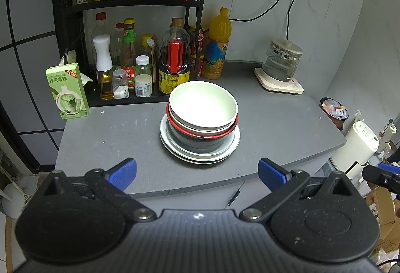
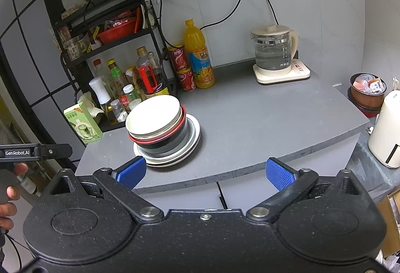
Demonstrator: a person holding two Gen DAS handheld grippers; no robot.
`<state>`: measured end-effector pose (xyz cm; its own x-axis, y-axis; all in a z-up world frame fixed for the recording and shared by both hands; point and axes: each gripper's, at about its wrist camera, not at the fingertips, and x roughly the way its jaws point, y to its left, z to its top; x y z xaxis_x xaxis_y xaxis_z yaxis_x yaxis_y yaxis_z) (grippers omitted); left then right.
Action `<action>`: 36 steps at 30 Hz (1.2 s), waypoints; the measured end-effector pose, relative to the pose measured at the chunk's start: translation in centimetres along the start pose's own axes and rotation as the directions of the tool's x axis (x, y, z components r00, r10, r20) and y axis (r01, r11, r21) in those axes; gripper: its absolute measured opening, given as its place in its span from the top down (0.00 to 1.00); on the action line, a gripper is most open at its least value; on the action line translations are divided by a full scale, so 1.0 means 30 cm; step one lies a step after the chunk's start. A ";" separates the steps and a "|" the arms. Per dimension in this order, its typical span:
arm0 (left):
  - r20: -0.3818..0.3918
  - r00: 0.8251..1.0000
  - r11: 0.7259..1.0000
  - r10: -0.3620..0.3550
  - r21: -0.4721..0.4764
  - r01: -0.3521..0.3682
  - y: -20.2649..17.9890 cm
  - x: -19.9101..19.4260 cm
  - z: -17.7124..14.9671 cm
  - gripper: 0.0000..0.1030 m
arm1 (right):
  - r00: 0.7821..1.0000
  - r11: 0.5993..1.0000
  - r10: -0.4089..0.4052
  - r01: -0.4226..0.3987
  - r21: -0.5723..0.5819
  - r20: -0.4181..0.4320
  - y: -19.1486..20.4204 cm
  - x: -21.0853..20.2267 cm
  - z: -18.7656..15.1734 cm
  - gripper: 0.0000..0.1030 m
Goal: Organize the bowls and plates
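Note:
One stack stands on the grey counter (image 1: 275,128): a white bowl (image 1: 203,104) on top, a red-rimmed bowl (image 1: 200,133) and a black bowl (image 1: 197,144) under it, all on stacked white plates (image 1: 200,156). The stack shows in the right wrist view too, with the white bowl (image 2: 153,114) above the plates (image 2: 193,134). My left gripper (image 1: 197,174) is open and empty, held back from the counter's front edge, facing the stack. My right gripper (image 2: 205,171) is open and empty, off the front edge, with the stack ahead to its left.
A black rack (image 1: 130,5) with bottles and jars stands at the back left. A green carton (image 1: 67,92), an orange juice bottle (image 1: 217,44) and a glass kettle on its base (image 1: 281,65) stand on the counter. A white appliance (image 2: 386,130) stands to the right.

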<state>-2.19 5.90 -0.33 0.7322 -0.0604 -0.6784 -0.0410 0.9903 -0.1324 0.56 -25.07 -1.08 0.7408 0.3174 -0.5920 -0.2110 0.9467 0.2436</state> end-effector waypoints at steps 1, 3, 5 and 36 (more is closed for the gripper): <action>0.000 1.000 1.000 0.000 0.000 0.000 -0.001 0.001 -0.001 0.01 | 1.000 1.000 -0.001 0.001 -0.002 0.000 0.000 -0.001 -0.001 0.00; 0.001 1.000 1.000 0.001 0.001 -0.001 -0.003 -0.001 -0.001 0.00 | 1.000 1.000 0.000 0.000 0.002 -0.001 0.001 0.001 0.000 0.00; 0.000 1.000 1.000 -0.005 -0.004 0.005 -0.003 -0.001 -0.002 0.00 | 1.000 1.000 0.000 0.000 0.003 -0.001 0.002 -0.001 -0.001 0.00; -0.015 1.000 1.000 0.018 -0.005 -0.018 0.017 -0.034 -0.007 0.01 | 1.000 1.000 0.011 -0.011 0.027 -0.026 0.022 0.007 0.006 0.00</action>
<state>-3.10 6.43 0.16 0.7210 -0.0450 -0.6914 -0.0572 0.9906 -0.1241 0.70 -24.38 -0.91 0.7216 0.3294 -0.6089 -0.2013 0.9414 0.2706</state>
